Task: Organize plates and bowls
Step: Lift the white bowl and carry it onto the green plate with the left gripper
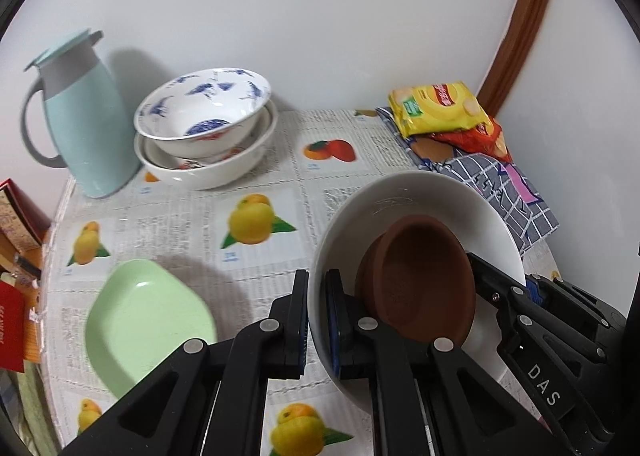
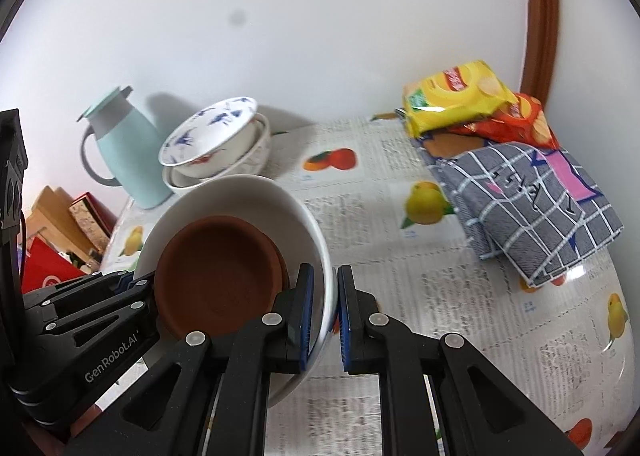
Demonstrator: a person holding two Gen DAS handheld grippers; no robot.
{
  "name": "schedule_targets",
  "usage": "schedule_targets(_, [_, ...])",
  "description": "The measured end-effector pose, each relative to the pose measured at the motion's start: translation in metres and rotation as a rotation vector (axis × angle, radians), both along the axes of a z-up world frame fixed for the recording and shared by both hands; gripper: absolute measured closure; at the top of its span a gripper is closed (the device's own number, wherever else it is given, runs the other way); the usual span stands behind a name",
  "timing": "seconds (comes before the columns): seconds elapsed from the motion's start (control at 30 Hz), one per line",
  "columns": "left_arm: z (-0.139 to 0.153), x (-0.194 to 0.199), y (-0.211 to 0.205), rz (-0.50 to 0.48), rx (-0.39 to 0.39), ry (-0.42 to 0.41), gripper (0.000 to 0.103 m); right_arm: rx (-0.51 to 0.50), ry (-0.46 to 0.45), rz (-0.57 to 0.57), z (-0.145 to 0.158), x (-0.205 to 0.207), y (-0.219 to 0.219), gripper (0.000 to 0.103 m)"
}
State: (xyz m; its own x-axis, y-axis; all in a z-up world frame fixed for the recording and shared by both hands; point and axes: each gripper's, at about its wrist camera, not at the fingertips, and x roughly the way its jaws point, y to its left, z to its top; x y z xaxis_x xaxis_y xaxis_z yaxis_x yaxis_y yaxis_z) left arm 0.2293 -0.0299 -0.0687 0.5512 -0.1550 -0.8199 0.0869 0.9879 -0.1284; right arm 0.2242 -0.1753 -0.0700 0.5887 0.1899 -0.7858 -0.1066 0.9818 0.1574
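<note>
White bowl: a large white ceramic bowl is lifted and tilted above the near middle of the table, with a small brown clay dish lying inside it.
Left gripper: the left gripper is clamped on the bowl's left rim, one finger outside the wall and one inside.
Right gripper: the right gripper straddles the opposite rim; a narrow gap shows beside the outer pad, so whether it grips firmly cannot be told.
Key relation: the stack of blue-patterned white bowls stands far and to the left of the held bowl, against the wall; the left gripper is the nearer one to it, so a carry would run away and leftward.
Likely step: judged from the task, the held pair is bound for that stack or a spot beside it.
In the way: a pale green oval plastic plate lies near left on the fruit-print tablecloth; a light blue thermos jug stands just left of the stack.
Clear of the path: yellow snack packets and a folded grey checked cloth sit far right.
Risk: the loose clay dish could slide if the tilt grows.
</note>
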Motion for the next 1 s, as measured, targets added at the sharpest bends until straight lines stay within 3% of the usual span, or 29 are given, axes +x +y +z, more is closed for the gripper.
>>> schedule_targets(0.67, [0.012, -0.019, 0.071, 0.089, -0.009, -0.025, 0.094, 0.001, -0.022, 0.091, 0.009, -0.010, 0.073, 0.092])
schedule_targets(1.0, [0.002, -0.027, 0.114, 0.147, -0.016, -0.013, 0.094, -0.002, -0.010, 0.144, 0.000, -0.009, 0.112, 0.092])
